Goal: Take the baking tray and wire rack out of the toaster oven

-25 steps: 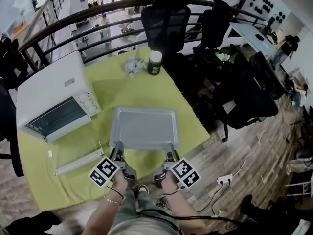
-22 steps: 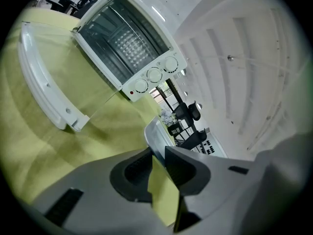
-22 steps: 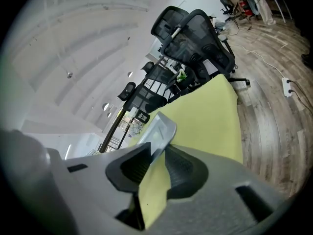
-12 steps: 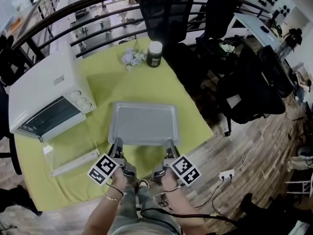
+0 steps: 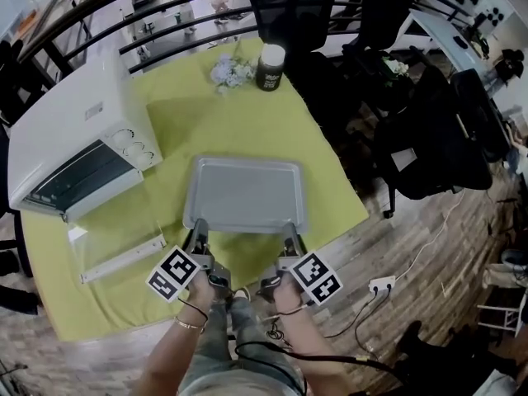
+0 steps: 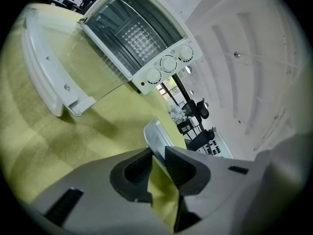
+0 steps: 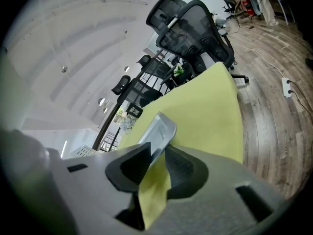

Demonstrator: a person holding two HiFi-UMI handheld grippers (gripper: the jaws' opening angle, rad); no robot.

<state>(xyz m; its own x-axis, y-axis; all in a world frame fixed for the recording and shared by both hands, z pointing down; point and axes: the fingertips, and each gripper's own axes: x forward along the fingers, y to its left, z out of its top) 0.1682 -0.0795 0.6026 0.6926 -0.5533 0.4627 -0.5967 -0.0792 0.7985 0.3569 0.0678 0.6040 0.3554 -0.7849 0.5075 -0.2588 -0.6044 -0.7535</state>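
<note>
green tablecloth [image 5: 247,126], tray rim [image 5: 244,228] between jaws

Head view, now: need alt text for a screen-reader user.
A person's left tongs and right tongs each grip the near rim of a grey baking tray over a green tablecloth. To the left stands a white toaster oven with its glass door open; a dark jar sits at the far edge.

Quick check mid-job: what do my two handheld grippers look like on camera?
Left gripper and right gripper: pale grey bodies, dark ribbed fingers, each topped by a black-and-white square-marker cube. Black cables trail from them. A thin bracelet circles the left wrist.
</note>
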